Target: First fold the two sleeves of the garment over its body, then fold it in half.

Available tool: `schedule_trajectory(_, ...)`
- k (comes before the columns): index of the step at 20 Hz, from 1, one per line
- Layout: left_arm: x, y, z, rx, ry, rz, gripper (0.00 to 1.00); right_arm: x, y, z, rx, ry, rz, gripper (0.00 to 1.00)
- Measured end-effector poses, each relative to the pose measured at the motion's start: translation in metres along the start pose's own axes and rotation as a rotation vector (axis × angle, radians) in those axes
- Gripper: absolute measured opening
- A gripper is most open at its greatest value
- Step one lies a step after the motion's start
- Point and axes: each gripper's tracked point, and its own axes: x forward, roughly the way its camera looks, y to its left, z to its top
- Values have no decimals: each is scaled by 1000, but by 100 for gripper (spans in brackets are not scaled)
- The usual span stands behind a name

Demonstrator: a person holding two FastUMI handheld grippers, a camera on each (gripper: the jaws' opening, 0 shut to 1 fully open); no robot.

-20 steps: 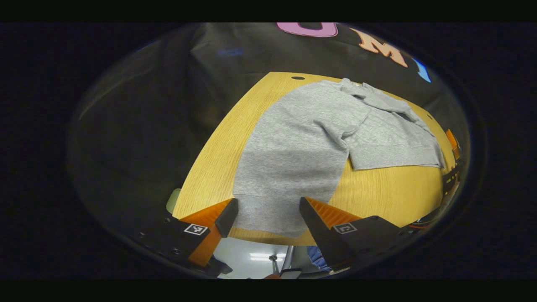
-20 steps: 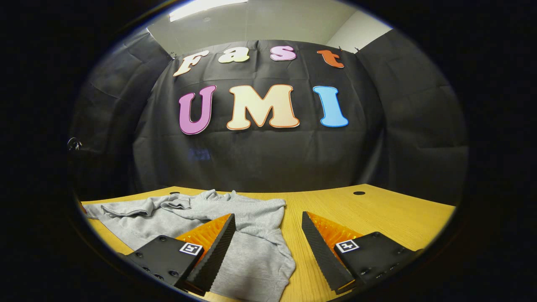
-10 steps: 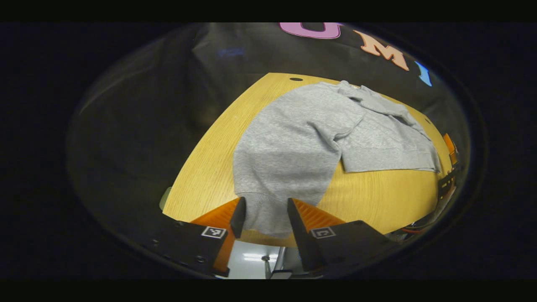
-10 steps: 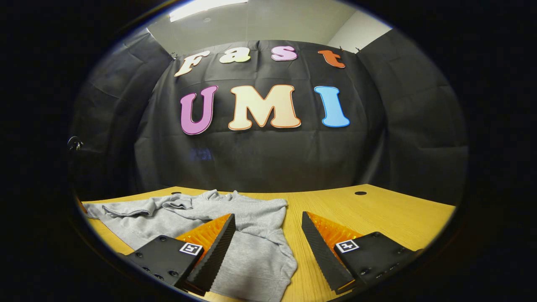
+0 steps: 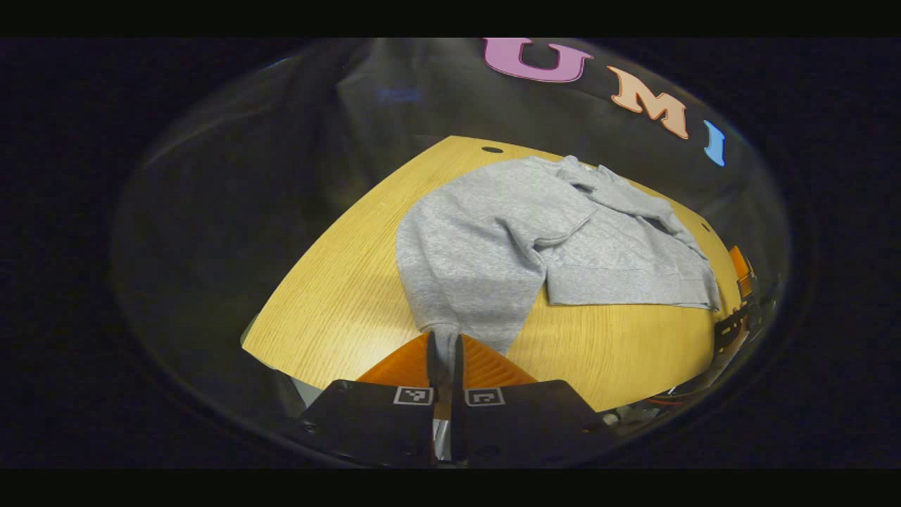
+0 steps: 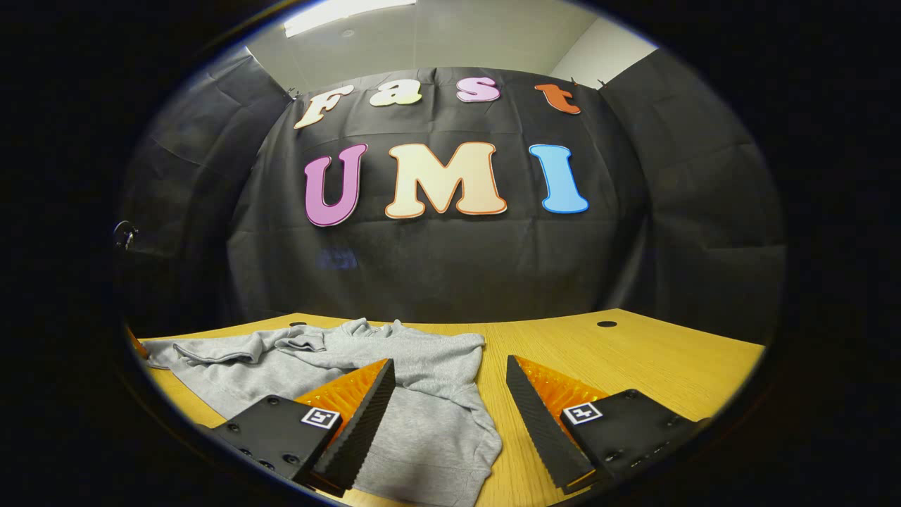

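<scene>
the sweatshirt [image 5: 535, 239] lies on the table [image 5: 338, 303], one sleeve [image 5: 464, 296] reaching toward the near edge

Left gripper [image 5: 443, 352]: black housing blocks, one square black-and-white marker on each, ribbed wedge-shaped fingers. Right gripper [image 6: 450, 401]: same black blocks with small screws, square markers, wedge fingers with finely ridged inner faces.
</scene>
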Motion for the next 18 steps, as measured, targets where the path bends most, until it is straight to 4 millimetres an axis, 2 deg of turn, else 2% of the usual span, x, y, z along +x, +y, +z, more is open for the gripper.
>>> schedule_trajectory(2, -12, -9, 22, 32, -58, -17, 2, 0, 1, 0, 0, -1, 4, 99)
schedule_trajectory(5, -29, -36, 70, 82, -151, -85, 2, 0, 2, 0, 1, 0, 6, 99)
schedule_trajectory(9, -39, -91, 139, 160, -285, -207, 0, -1, 5, 0, 2, 0, 22, 99)
schedule_trajectory(11, -43, -130, 164, 178, -328, -295, 1, -1, 5, 0, 2, 0, 22, 99)
schedule_trajectory(15, -19, -198, 203, 228, -362, -425, 0, -2, 3, 0, 2, 0, 20, 99)
schedule_trajectory(18, -2, -249, 225, 265, -364, -511, 1, -1, 4, 0, 2, 0, 21, 99)
